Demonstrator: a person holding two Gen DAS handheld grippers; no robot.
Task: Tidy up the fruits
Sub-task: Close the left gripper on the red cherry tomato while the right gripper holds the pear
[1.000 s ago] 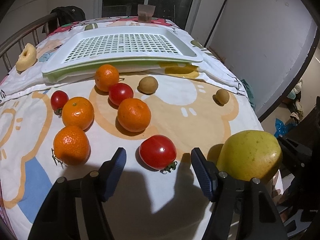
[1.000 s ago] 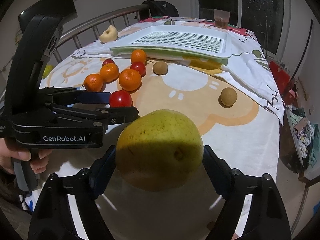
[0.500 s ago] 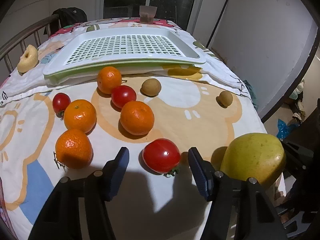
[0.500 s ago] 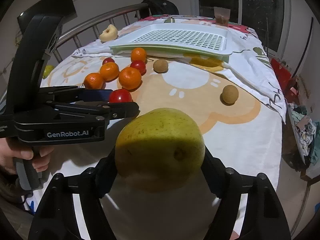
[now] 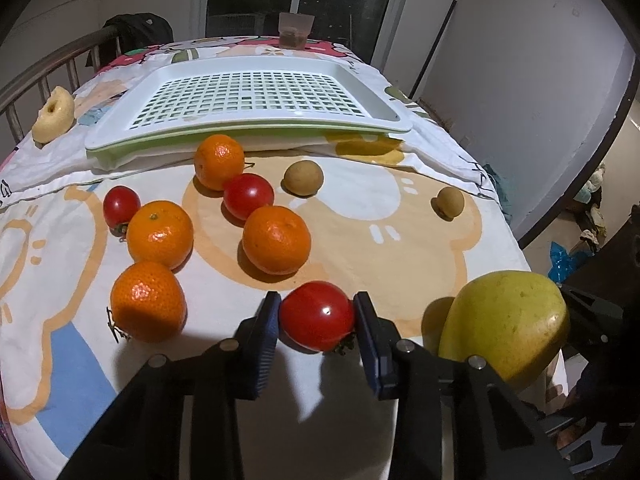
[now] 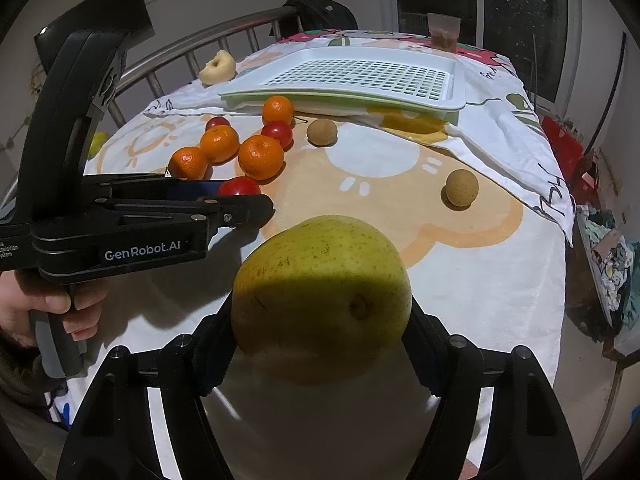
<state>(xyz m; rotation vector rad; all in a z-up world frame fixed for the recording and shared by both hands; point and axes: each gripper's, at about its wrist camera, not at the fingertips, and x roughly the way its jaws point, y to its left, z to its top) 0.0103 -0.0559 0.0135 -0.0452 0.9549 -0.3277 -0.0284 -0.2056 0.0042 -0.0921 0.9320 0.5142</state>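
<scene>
My left gripper (image 5: pixel 316 322) is shut on a red tomato (image 5: pixel 317 315) that rests on the tablecloth near the front edge; it also shows in the right wrist view (image 6: pixel 239 186). My right gripper (image 6: pixel 320 320) is shut on a large yellow-green pear (image 6: pixel 322 300), held above the cloth; the pear also shows in the left wrist view (image 5: pixel 504 324). Several oranges (image 5: pixel 277 238), two more tomatoes (image 5: pixel 248 196) and two small brown fruits (image 5: pixel 303 178) lie on the cloth. A white slotted tray (image 5: pixel 248 96) sits behind them, with nothing in it.
A pale ring-shaped fruit (image 5: pixel 54 114) lies at the far left by a metal rail (image 5: pixel 48 68). A cup (image 5: pixel 296 30) stands at the table's far end. The table edge drops off at the right, with clutter on the floor.
My left gripper moved forward around the nearest tomato and closed on it. My right gripper keeps holding the pear, almost unmoved.
</scene>
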